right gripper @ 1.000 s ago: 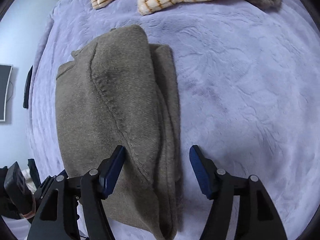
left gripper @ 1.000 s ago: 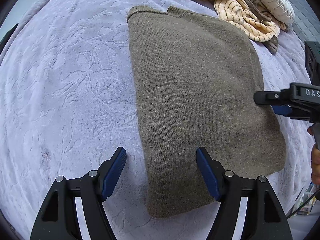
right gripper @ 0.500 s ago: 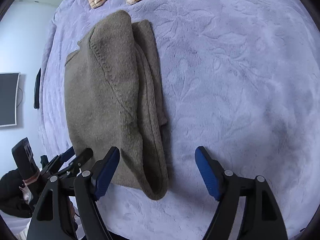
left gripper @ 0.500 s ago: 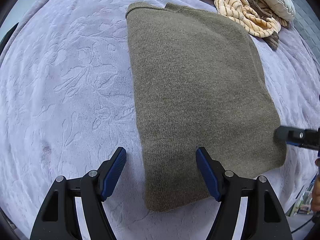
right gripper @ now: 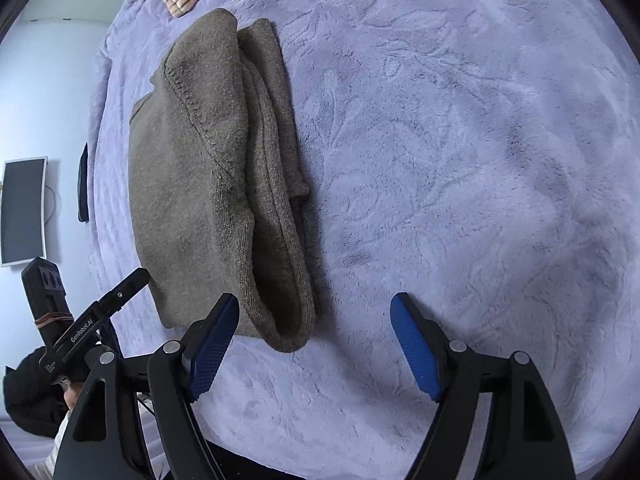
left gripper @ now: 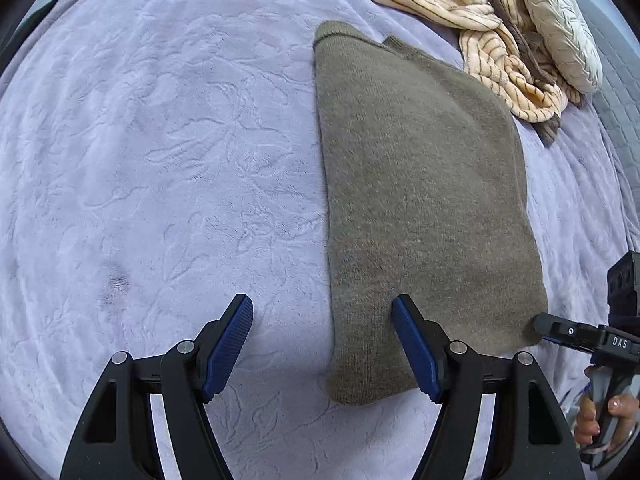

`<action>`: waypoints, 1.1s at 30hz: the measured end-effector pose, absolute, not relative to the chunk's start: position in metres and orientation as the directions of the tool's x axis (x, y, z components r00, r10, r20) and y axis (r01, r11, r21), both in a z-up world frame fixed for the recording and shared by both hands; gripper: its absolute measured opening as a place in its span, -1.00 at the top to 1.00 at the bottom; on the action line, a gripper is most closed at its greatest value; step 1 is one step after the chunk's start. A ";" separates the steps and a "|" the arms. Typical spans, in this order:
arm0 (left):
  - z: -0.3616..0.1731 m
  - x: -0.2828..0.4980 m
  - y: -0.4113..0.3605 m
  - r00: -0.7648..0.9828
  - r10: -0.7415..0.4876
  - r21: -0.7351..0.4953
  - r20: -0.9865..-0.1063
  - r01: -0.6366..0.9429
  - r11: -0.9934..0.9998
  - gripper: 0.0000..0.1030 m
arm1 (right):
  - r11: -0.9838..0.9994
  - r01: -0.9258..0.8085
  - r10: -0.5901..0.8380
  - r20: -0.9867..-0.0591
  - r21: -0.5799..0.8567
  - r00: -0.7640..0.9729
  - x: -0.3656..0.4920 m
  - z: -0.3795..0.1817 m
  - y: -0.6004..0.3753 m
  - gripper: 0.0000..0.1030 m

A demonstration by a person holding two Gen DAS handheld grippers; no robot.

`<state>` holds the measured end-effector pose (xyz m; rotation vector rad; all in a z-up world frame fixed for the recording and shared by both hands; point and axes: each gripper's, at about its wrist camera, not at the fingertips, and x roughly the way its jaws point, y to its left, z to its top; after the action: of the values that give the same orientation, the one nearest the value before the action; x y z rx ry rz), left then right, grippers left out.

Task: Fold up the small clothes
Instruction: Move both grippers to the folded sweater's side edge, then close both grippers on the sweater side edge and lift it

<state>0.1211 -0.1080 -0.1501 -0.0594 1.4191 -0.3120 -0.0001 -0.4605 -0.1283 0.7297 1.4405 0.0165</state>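
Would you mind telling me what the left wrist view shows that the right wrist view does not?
Only the left wrist view shows the cream cable-knit garment and the sweater's smooth top face. Only the right wrist view shows the wall-mounted screen and the sweater's stacked folded edges. Both show the folded olive sweater on the lilac blanket, the striped garment, and the open left gripper and right gripper.

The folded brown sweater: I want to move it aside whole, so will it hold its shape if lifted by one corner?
Probably not. The brown sweater is soft knit whose stacked layers lie loose and open at the near edge, so it would likely sag and unfold. On the plush blanket, pushing would probably bunch it rather than slide it.
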 end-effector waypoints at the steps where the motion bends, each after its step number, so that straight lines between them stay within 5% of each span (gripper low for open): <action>1: -0.152 0.119 -0.109 0.105 -0.259 -0.238 -0.960 0.180 0.954 -0.42 | 0.785 0.408 0.438 -0.883 0.467 0.170 0.002 -0.128 -0.459 -0.57; 12: -0.177 0.135 -0.121 -0.021 -0.466 -0.465 -0.885 0.104 0.879 -0.42 | 0.743 0.399 0.509 -0.841 0.537 0.184 0.019 -0.139 -0.437 -0.58; 33: -0.180 0.177 -0.126 -0.023 -0.549 -0.548 -0.835 0.119 0.828 -0.42 | 0.637 0.363 0.645 -0.728 0.680 0.232 0.082 -0.162 -0.429 -0.60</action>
<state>0.1766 -0.1263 -0.1801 -0.3593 1.5078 -0.5510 0.0817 -0.4292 -0.1623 0.9313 1.3773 0.2386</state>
